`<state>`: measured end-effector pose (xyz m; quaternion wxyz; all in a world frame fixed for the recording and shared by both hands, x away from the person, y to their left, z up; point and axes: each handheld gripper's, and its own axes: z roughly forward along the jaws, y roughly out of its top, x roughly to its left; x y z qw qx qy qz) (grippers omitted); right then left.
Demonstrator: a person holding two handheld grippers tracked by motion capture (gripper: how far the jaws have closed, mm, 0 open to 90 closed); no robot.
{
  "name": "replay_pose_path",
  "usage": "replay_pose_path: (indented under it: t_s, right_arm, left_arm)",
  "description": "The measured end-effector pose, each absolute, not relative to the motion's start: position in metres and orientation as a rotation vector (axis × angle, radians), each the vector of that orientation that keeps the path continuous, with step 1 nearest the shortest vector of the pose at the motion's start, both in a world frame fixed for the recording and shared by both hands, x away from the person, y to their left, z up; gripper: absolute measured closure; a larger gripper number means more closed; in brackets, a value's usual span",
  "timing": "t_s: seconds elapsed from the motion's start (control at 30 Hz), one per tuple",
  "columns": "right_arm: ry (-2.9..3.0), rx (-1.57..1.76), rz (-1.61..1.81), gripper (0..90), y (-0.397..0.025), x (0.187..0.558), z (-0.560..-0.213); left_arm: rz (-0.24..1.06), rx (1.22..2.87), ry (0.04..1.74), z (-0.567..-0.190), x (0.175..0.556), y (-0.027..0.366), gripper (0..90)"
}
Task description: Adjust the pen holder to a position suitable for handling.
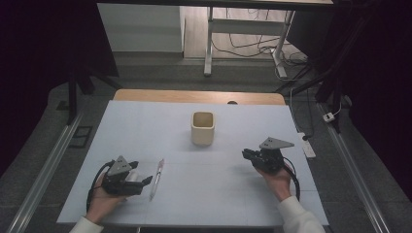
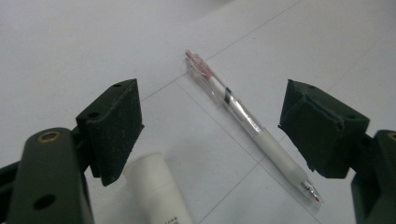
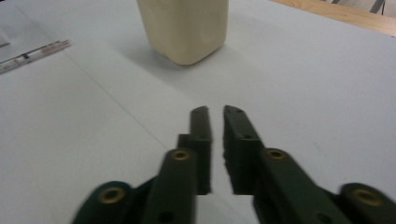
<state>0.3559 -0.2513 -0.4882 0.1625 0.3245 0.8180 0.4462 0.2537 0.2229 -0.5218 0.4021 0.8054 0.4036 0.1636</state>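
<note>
A clear pen with a white grip point(image 2: 247, 121) lies on the white mat, its red-tinted end pointing away. My left gripper point(image 2: 210, 122) stands wide open around it, one jaw on each side, touching nothing. A white tube point(image 2: 159, 191) with small print lies just under the jaws. From above, my left gripper point(image 1: 145, 181) sits at the front left beside the pen point(image 1: 156, 178). A cream square cup point(image 1: 203, 127) stands upright mid-table. My right gripper point(image 1: 245, 154) rests at the right, aimed at the cup point(image 3: 184, 28), with its jaws almost together and nothing between them.
The white mat point(image 1: 218, 194) covers most of a wooden table whose far edge point(image 1: 194, 95) shows behind the cup. Metal rails point(image 1: 43, 170) run along both sides of the floor. A desk frame and cables point(image 1: 252, 46) stand farther back.
</note>
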Motion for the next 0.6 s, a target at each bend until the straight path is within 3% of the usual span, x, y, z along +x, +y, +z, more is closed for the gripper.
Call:
replay_pose_path:
  t_s: [0.2, 0.6]
  right_arm:
    - [2.337, 0.893, 1.3, 61.1, -0.268, 0.338, -0.492]
    - [2.315, 0.84, 1.305, 41.2, -0.292, 0.313, -0.496]
  left_arm:
    - [0.42, 2.023, 1.045, -0.522, 0.252, 0.227, 21.1]
    - [0.433, 2.019, 1.043, -0.52, 0.25, 0.231, 21.3]
